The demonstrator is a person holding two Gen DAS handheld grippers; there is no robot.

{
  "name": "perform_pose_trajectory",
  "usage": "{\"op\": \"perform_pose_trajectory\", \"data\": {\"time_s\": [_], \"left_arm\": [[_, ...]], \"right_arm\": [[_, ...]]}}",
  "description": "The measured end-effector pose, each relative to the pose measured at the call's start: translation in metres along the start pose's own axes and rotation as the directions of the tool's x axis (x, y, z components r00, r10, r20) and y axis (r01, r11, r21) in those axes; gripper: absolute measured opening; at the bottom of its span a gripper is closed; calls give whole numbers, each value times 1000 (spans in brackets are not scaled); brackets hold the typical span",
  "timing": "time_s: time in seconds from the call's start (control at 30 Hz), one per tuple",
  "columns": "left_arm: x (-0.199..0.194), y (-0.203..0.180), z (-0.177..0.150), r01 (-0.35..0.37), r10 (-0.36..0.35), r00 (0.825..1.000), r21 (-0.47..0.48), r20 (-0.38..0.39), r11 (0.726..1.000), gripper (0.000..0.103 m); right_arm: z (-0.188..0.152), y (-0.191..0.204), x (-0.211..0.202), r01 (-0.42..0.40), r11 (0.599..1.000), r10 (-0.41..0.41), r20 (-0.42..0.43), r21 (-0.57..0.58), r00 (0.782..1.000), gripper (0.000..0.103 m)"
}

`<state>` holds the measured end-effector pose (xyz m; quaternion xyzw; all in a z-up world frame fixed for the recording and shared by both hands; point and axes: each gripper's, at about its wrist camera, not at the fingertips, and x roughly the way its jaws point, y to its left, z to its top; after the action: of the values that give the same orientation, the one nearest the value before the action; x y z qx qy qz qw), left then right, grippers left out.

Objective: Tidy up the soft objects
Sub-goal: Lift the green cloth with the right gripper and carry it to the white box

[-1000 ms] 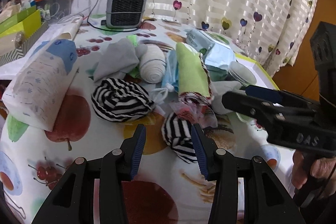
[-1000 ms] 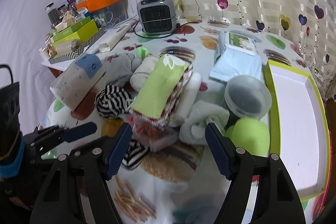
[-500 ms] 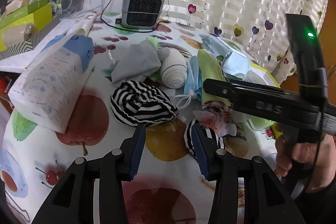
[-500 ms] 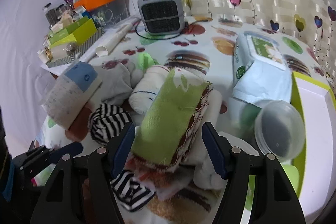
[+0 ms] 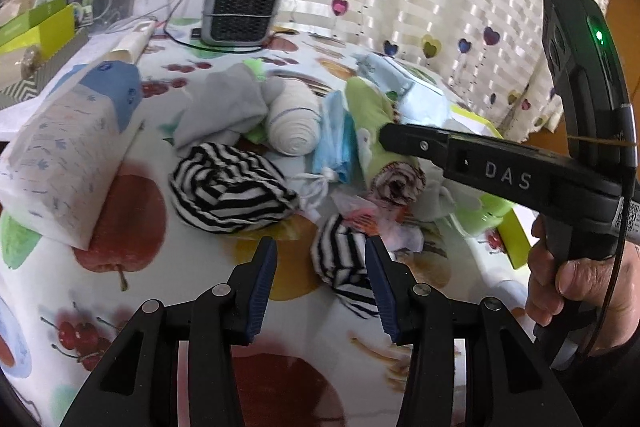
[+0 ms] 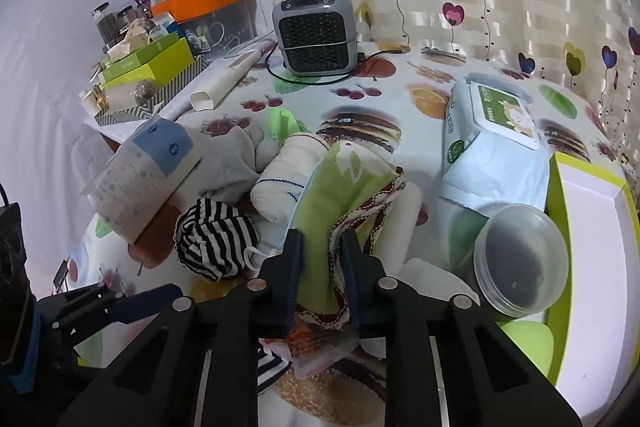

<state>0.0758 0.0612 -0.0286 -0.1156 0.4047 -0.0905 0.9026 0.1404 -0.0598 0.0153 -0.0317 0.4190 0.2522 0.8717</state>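
Note:
A pile of soft things lies on the fruit-print tablecloth. My right gripper (image 6: 322,251) is closing, and its pads press both sides of the near end of the green rolled cloth (image 6: 340,195). In the left wrist view it reaches in from the right over the green rolled cloth (image 5: 372,115). My left gripper (image 5: 320,267) is opening, with nothing gripped. A small striped sock (image 5: 340,263) lies on the table just past its tips. A bigger striped bundle (image 5: 228,187), a white rolled sock (image 5: 294,123), a grey cloth (image 5: 224,107) and a blue face mask (image 5: 334,143) lie behind.
A tissue pack (image 5: 68,147) lies at the left and a grey heater (image 5: 240,7) with its cable at the back. On the right are a wipes pack (image 6: 492,147), a lidded plastic tub (image 6: 520,259) and a green-rimmed box (image 6: 556,219). A hand (image 5: 580,279) holds the right gripper's handle.
My right gripper has moved forward over the green rolled cloth and its jaws have come in from wide apart onto it. The left gripper has barely moved.

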Motion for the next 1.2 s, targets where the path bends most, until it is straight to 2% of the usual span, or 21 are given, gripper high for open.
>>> {"op": "perform_pose_trajectory", "data": {"time_s": [0.23, 0.4, 0.43, 0.5, 0.6, 0.97, 1.2], "left_arm": [[18, -11, -4, 58, -57, 997, 20, -44, 998, 47], [30, -12, -6, 57, -56, 996, 16, -68, 998, 46], [31, -12, -6, 56, -55, 996, 15, -72, 998, 43], [32, -13, -7, 46, -44, 996, 26, -73, 999, 22], [32, -9, -8, 49, -47, 996, 16, -79, 999, 16], [-2, -5, -7, -4, 4, 1000, 6, 4, 1000, 13], [-25, -4, -9, -30, 30, 999, -6, 45, 1000, 13]], "right_arm": [[2, -5, -21, -38, 999, 37, 65, 18, 997, 17], [3, -12, -27, -29, 999, 27, 79, 28, 997, 17], [2, -14, -26, -27, 999, 25, 75, 31, 997, 17], [-1, -16, -25, -23, 999, 21, 65, 36, 998, 17], [-5, -18, -26, -32, 999, 30, 62, 44, 998, 15], [-6, -18, -54, -48, 998, 42, 127, 46, 991, 15], [-8, -17, -71, -96, 993, 84, 164, 66, 983, 15]]}}
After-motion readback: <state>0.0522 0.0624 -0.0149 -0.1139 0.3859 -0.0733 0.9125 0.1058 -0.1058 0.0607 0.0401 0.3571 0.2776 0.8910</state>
